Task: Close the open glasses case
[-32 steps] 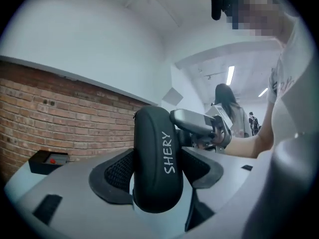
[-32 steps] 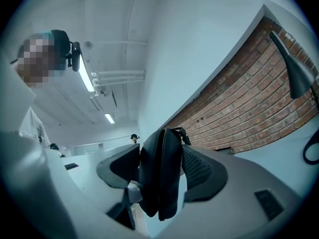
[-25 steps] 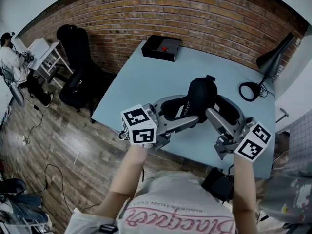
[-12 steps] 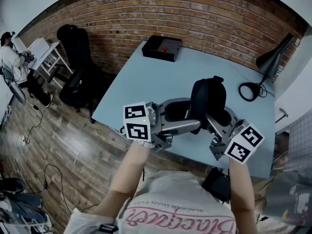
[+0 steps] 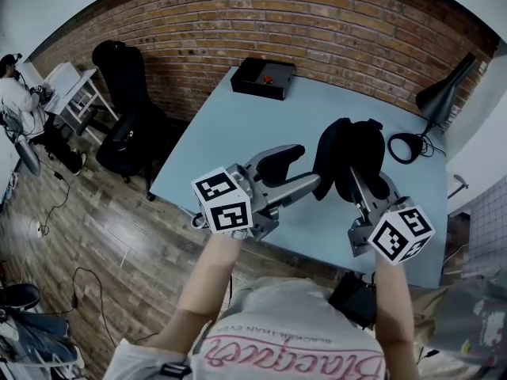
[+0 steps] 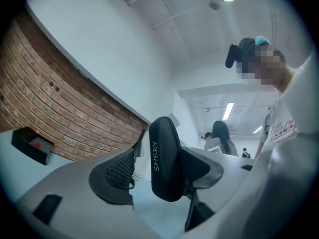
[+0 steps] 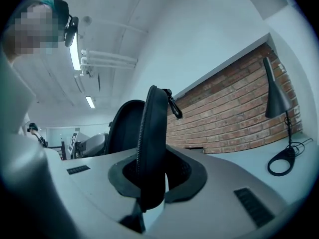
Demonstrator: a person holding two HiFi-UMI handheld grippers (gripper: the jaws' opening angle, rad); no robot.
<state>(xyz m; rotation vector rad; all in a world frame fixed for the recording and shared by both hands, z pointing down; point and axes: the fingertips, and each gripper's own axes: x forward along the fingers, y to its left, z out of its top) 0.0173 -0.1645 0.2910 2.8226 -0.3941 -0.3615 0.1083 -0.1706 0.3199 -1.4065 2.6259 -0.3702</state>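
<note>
White letters "SHERY" ran along the black glasses case (image 6: pixel 164 158); pink script on the person's shirt (image 5: pixel 285 327) was too distorted to read.

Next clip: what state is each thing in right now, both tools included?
glasses case: open, halves apart at an angle, lifted off the table.
left tool: open, one case half between its jaws.
right tool: jaws have just been closing, shut on the other half's zipper edge.
desk lamp: upright, unlit.
black box: lying flat on the table.
</note>
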